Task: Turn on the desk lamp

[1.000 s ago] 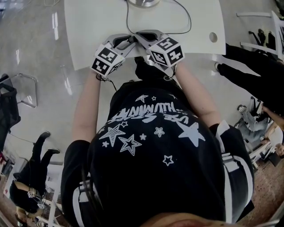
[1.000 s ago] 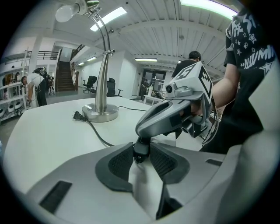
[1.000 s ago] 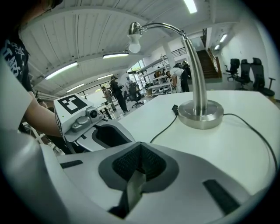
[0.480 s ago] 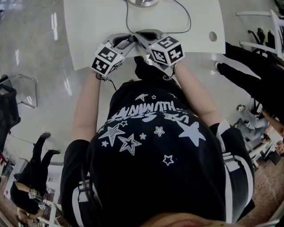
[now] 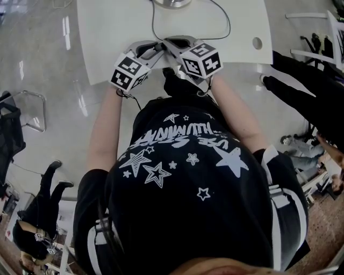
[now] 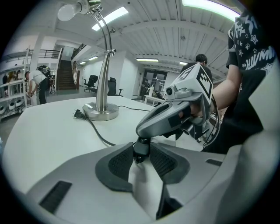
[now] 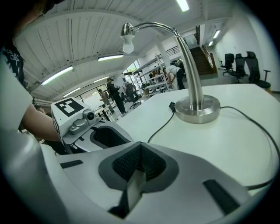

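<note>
The desk lamp has a curved steel neck and a round base on the white table. Its bulb looks unlit. A black cord runs from the base to the near edge, where both grippers meet tip to tip. My left gripper has its jaws closed on a small black piece, seemingly the cord's switch. The right gripper is shut, and in the left gripper view its tip rests on top of that piece. The head view shows the left gripper and right gripper touching.
The cord's plug lies loose beside the base. A second loop of cord curves over the table to the right. The table has a round hole at its right. Chairs and people stand on the floor around it.
</note>
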`<state>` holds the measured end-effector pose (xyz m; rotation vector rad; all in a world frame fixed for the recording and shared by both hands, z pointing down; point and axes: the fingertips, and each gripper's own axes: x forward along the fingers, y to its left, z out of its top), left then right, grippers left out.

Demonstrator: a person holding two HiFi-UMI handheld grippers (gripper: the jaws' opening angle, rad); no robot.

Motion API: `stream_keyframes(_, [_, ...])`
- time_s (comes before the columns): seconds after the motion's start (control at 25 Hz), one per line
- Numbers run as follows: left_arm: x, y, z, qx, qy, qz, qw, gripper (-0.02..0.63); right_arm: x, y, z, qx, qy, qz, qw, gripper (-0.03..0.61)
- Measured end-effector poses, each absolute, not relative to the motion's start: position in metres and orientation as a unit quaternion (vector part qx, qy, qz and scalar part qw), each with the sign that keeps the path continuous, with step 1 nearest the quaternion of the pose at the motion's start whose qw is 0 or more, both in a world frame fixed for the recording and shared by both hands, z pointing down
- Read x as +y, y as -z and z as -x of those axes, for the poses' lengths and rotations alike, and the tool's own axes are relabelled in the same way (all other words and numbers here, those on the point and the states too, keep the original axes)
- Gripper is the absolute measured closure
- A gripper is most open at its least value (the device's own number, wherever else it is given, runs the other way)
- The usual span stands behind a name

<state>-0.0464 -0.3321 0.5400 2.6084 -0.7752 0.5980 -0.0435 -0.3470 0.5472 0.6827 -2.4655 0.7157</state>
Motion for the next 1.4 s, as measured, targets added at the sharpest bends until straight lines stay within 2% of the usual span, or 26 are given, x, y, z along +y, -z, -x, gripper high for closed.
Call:
stream_keyframes(0.52, [-0.329, -0.541, 0.050, -0.308, -0.212, -0.908, 0.190, 0.479, -0.344, -0.535, 0.050, -0.913, -0.217, -0.262, 0.223, 0.574])
stream_keyframes(1.24, [-0.321, -0.538, 0.060, -0.349, -0.219, -0.892, 0.184, 0.474, -0.331, -0.518, 0.026, -0.911, -0.227, -0.283, 0.196, 0.574])
stream_keyframes(1.4, [-0.319, -0.525, 0.065, -0.373, -0.198, -0.889, 0.176, 0.443, -0.327, -0.514, 0.022, -0.911, -0.226, -0.289, 0.191, 0.574])
